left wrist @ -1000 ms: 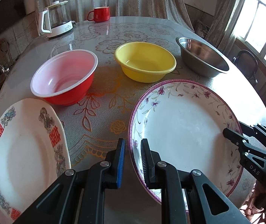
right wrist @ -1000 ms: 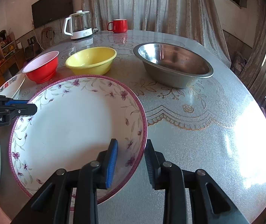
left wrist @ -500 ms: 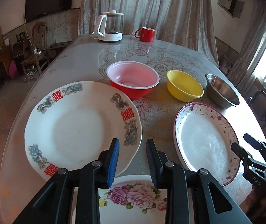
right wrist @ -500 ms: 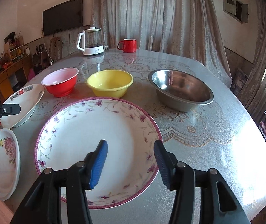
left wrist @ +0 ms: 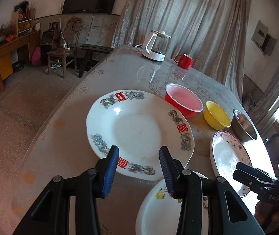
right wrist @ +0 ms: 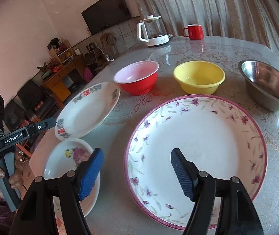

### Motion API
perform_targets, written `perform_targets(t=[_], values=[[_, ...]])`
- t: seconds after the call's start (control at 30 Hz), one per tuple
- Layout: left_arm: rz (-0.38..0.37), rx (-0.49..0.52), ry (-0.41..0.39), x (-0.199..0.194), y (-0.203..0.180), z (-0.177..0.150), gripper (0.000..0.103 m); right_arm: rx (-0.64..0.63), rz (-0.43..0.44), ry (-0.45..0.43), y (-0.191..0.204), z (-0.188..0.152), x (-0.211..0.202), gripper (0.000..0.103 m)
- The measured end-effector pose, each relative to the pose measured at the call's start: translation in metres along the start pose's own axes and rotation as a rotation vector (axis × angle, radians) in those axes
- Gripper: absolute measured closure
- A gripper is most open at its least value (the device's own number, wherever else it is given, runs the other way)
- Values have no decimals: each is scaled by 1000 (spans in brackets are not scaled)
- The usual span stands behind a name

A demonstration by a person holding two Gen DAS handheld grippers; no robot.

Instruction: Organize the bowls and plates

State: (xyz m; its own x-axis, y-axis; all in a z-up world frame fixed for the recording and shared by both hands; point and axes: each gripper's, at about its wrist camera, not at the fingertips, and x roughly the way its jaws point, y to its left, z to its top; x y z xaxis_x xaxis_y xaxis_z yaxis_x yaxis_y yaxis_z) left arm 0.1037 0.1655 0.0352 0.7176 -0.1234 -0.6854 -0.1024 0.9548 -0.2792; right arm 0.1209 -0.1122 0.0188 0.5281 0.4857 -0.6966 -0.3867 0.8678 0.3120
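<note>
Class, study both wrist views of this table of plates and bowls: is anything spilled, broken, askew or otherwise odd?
Nothing stands out. The three plates, dragon-patterned, purple-rimmed and small rose-printed, lie flat and whole. The red, yellow and steel bowls sit upright and empty. No spill shows on the table.

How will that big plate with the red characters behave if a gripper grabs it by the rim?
The plate with red characters looks glazed and glossy, so probably slippery between pads. It seems ceramic: likely stiff, fairly heavy, and chippable. Gripped at one edge, its width would probably make it droop.
</note>
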Motion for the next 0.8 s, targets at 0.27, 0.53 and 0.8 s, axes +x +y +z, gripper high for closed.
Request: perform_targets(t=[0.27,0.53,0.8], values=[[83,-97,4,7,46,1,60,-54,73,51,33,16,30,30],[78,-100,40,32,53,7,60,-104,83,122,61,34,73,30],[48,-104,58,55,53,14,71,-59,135,157,62,53,104,30]])
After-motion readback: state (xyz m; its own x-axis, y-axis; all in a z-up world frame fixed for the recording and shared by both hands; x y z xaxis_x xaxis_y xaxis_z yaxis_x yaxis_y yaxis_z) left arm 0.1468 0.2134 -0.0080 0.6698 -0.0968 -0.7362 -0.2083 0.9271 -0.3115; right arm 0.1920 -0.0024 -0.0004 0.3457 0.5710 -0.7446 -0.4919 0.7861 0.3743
